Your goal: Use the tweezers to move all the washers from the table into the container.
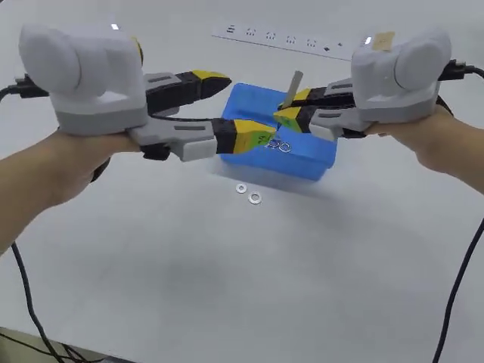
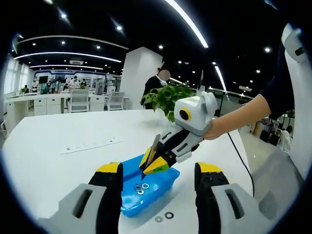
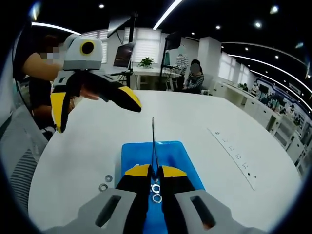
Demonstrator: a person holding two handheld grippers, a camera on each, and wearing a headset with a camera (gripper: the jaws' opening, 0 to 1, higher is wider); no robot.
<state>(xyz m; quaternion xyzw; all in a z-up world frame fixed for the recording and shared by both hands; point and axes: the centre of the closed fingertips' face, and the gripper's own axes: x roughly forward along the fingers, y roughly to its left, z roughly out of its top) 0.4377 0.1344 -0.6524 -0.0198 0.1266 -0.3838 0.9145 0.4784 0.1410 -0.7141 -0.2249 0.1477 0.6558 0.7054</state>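
Head view, stock on one white table [image 1: 227, 272]:

- Container [image 1: 314, 160]: one, blue plastic, shallow and rectangular.
- Loose washers [image 1: 241, 187]: two flat metal rings. They lie side by side on the table, just in front of the container's near wall.
- Cluster of washers [image 1: 281, 147]: inside the container. At least two can be counted in the right gripper view, but the full count is unreadable.
- Tweezers [image 1: 293, 83]: one thin grey metal strip, over the container, directly above the cluster. Whether its tips are pinched cannot be told.
- Right gripper [image 1: 287, 107]: one, yellow-tipped, jaws clamped on the tweezers.
- Left gripper [image 1: 246, 110]: one, jaws spread wide, empty, over the container's left end.
- Power strip [image 1: 283, 39]: one, white, beyond the container.
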